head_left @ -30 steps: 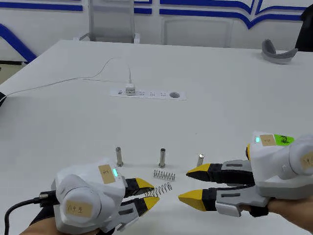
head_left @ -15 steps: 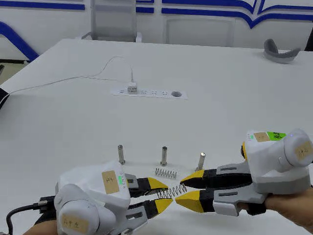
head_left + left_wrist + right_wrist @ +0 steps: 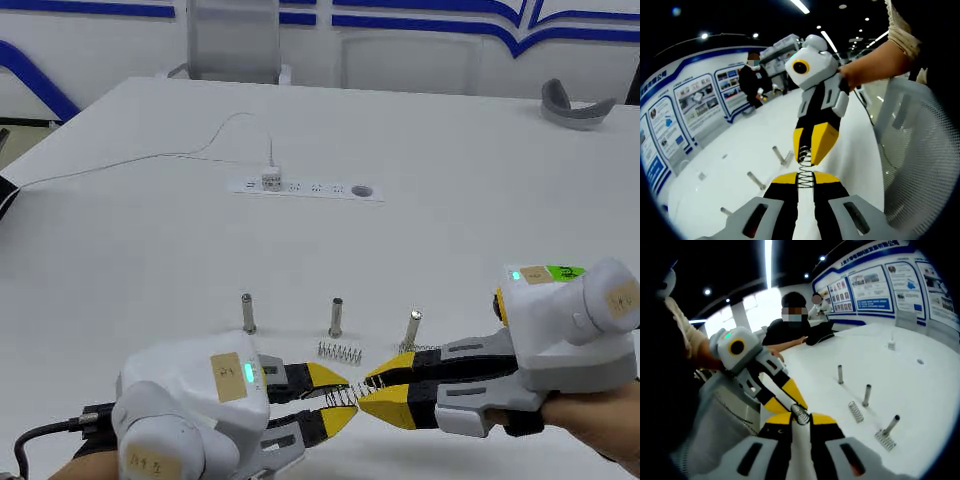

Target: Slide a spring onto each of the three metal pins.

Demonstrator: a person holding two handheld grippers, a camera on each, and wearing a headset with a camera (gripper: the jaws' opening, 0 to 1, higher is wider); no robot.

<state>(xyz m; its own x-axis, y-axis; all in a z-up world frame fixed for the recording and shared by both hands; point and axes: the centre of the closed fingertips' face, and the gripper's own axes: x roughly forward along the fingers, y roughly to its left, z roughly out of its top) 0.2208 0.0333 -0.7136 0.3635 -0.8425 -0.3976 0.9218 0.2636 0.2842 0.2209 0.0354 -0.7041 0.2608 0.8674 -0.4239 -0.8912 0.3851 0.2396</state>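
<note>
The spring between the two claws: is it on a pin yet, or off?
Off. The spring is held in the air between the left claw and right claw, short of the pins.

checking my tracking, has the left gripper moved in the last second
Yes. The left gripper has moved right: its tips were left of the middle pin, now just right of it, meeting the right gripper at the spring.

Head view: high, at the near edge of the table (image 3: 450, 150), facing forward and down across it to the far wall. Left gripper view: low and close, looking along the left gripper (image 3: 805, 179) straight at the right gripper (image 3: 812, 150). Right gripper view: the reverse, facing back. All three views share the spring (image 3: 350, 395) between the tips and the three pins (image 3: 335, 317) nearby.
</note>
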